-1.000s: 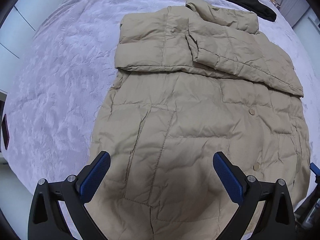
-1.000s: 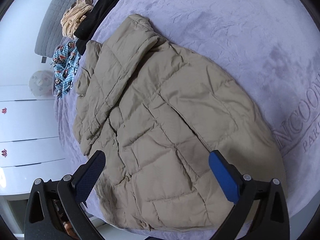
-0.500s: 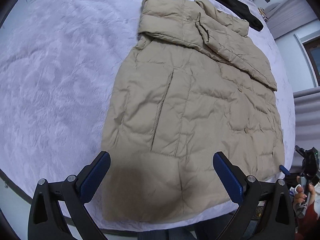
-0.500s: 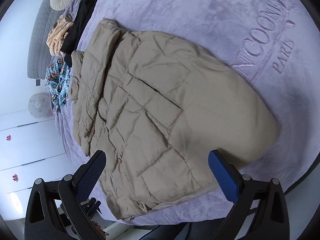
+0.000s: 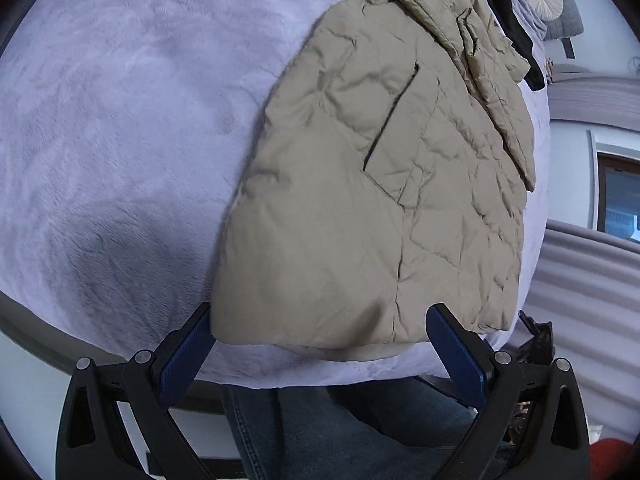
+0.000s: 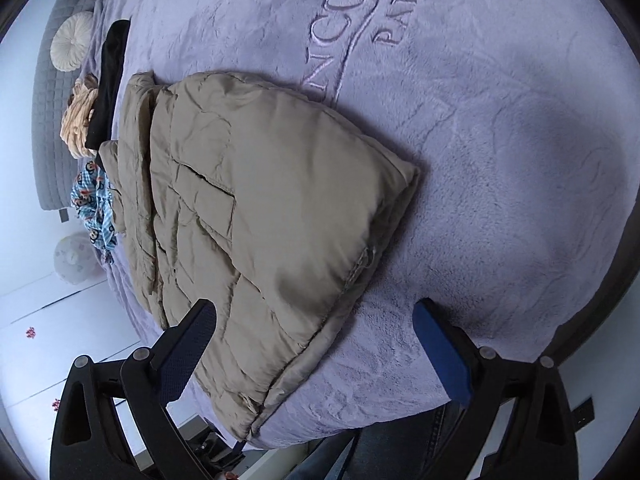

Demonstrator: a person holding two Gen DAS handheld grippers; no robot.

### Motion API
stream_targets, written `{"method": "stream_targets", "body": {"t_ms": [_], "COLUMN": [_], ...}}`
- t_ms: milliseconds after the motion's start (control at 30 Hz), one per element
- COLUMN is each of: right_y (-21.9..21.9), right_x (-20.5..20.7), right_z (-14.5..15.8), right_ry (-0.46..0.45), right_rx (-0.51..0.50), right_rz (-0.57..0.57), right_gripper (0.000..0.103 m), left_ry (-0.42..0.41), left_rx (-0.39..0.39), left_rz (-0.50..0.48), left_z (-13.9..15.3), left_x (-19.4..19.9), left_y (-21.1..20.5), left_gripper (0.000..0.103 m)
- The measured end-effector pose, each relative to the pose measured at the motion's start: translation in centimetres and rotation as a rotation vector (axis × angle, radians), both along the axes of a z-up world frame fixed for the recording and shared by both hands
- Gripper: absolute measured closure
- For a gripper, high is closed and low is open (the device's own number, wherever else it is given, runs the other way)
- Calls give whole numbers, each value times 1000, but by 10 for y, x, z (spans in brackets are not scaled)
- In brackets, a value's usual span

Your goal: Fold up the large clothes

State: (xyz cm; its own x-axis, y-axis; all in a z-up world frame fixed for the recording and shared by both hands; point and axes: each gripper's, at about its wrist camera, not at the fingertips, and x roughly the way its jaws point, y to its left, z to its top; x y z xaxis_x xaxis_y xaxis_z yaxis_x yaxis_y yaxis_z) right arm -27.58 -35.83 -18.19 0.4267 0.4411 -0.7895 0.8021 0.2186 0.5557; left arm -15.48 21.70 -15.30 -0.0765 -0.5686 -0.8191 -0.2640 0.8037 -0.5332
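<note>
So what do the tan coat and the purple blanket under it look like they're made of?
The coat looks like a quilted, padded synthetic shell: stitched puffy panels, fine crinkles, a slight sheen. The blanket looks like plush fleece: a fuzzy matte nap with embossed lettering. The exact fibres can't be told.

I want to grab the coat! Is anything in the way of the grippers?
Nothing visible. The coat lies right in front of the open left gripper and right gripper, with only the purple blanket around it.
</note>
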Motion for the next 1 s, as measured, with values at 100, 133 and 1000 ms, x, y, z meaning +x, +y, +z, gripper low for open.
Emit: {"method": "stream_targets", "body": {"t_ms": [100,133,1000], "right_y": [0,-1,-14], "right_x": [6,8,103], "right_z": [-9,-11,68], "right_ry": [-9,-17,-274], "right_rx": [30,42,-35], "right_rz": [-16,-27,146], "right_gripper": [4,4,94], "left_ry": [6,3,-347], "left_rx": [-41,-64,-42], "left_rz": [49,70,85], "left_z": [-6,-7,99], "left_x": [0,1,100], "left_y": [-12,-16,-37], "left_gripper": [0,0,88]}}
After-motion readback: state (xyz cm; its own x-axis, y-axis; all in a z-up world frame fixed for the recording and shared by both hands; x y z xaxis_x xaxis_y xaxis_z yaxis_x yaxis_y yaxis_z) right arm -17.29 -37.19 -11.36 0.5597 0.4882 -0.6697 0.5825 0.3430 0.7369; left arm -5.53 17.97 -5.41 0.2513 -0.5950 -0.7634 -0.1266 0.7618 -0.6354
